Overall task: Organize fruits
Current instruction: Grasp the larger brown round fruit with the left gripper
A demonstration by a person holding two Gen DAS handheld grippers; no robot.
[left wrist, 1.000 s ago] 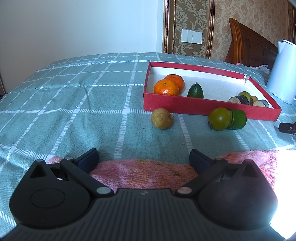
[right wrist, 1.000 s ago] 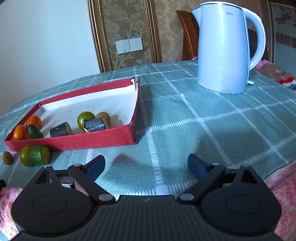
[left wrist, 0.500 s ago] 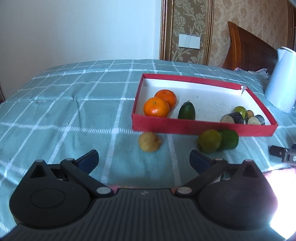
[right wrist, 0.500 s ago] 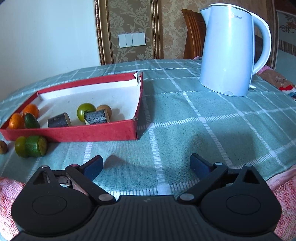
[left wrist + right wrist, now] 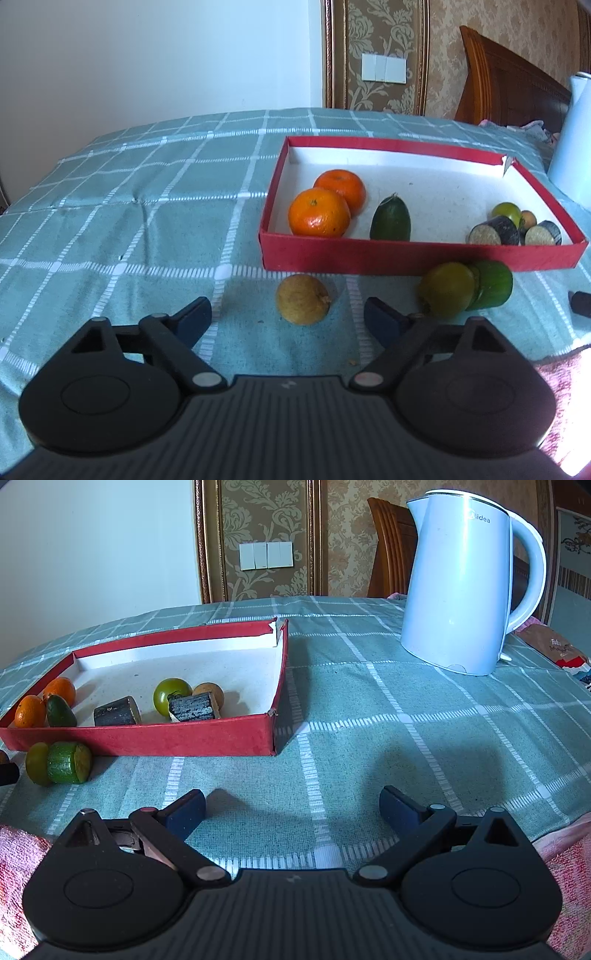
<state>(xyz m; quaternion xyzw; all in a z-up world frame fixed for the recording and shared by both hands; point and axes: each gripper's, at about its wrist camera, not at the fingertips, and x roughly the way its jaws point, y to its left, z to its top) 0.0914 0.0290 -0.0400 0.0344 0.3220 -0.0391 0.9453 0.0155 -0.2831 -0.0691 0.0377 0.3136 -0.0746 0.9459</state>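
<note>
Fruits lie in and beside a red box [image 5: 417, 254] on a green checked cloth [image 5: 129, 206]. Inside, two oranges [image 5: 319, 217] sit at the box's 9 o'clock end with a dark green fruit [image 5: 390, 223] just beside them; at the 3 o'clock end are a green round fruit [image 5: 506, 211], a small brown one [image 5: 529, 218] and two dark cut pieces [image 5: 495, 232]. Outside the near wall rest a brown fruit [image 5: 303, 299] and, toward 3 o'clock, a yellow-green fruit [image 5: 447, 290] touching a green piece [image 5: 493, 284]. The left gripper [image 5: 288, 314] has just been closing, jaws still apart, the brown fruit just ahead between the fingertips, untouched. The right gripper [image 5: 291, 805] stands open over bare cloth, a kettle [image 5: 465, 583] at its 1 o'clock.
</note>
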